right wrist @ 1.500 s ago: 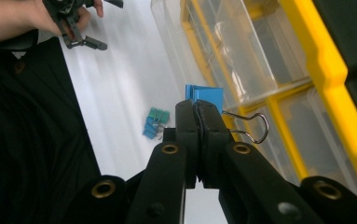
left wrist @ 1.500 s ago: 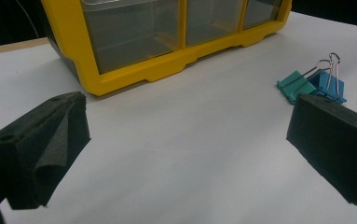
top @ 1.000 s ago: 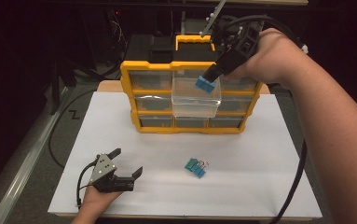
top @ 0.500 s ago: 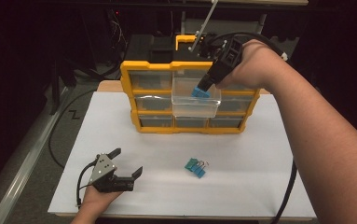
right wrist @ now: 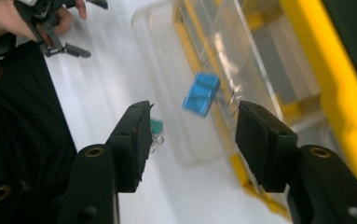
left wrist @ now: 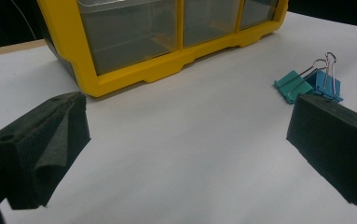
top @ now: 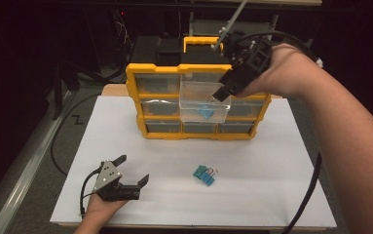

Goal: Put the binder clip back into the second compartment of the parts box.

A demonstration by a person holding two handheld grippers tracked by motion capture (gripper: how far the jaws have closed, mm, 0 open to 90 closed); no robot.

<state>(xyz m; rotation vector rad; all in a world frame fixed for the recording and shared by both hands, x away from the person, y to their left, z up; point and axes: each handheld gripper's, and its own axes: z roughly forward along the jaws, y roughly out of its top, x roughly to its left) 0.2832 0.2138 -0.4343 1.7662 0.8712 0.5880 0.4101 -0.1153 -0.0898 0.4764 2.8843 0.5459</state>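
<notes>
A yellow drawer organizer (top: 140, 105) stands at the back of the white table, its clear middle drawer (top: 190, 97) pulled out. My right gripper (top: 221, 92) hovers over that drawer; its jaws have just been opening and nothing sits between the pads. A blue binder clip (top: 206, 113) is in the drawer below them, and in the right gripper view this clip (right wrist: 201, 93) is loose beyond the open gripper (right wrist: 192, 121). A teal and a blue clip (top: 204, 174) lie together on the table. My left gripper (top: 134, 168) rests open at the front left.
In the left gripper view the two clips (left wrist: 306, 83) lie just beyond the right jaw, and the organizer's bottom drawers (left wrist: 139, 72) stand ahead. A cable (top: 310, 195) trails along the table's right side. Dark floor borders the table on the left.
The right gripper, earlier shut on the blue clip above the drawer, has dipped slightly and opened. The clip now is down in the drawer. The left gripper has stayed put.
</notes>
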